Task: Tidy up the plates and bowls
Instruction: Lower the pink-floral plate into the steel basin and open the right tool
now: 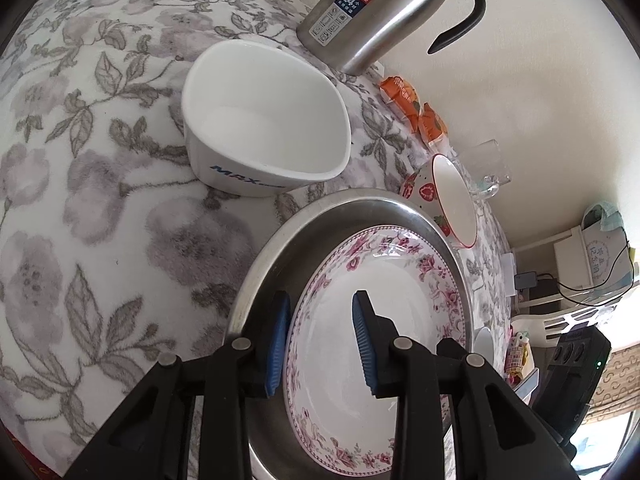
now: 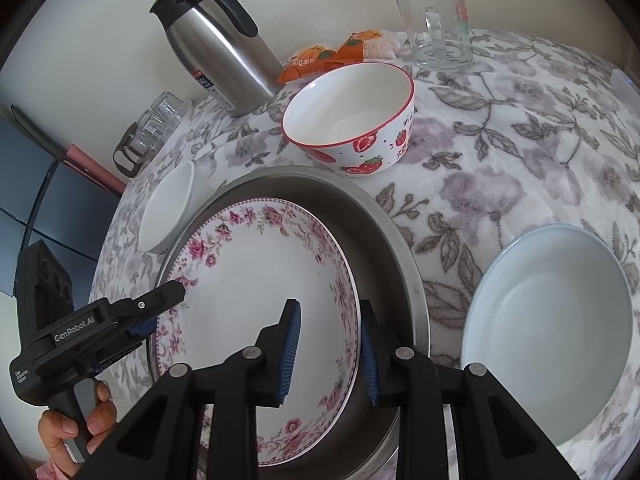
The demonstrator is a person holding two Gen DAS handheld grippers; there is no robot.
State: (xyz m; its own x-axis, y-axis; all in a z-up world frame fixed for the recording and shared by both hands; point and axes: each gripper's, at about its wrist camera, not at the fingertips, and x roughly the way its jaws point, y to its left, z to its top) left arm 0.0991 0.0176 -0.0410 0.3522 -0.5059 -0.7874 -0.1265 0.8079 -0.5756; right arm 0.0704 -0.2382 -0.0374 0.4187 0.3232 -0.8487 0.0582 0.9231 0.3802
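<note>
**A:** Looking at both wrist views, the flowered plate [image 2: 260, 280] sits inside the metal pan [image 2: 384, 248] on the floral tablecloth [image 2: 520, 160]. The right gripper [image 2: 330, 352] has its blue pads on either side of the plate's rim, one inside and one outside.

**B:** Same on the other side. The left gripper [image 1: 320, 344] straddles the opposite rim, jaws partly open, and I can't tell if either actually pinches (pads look close, though). The strawberry bowl [image 2: 352, 120], white bowl [image 1: 264, 120] and pale blue bowl [image 2: 548, 328] sit around the pan.
</note>
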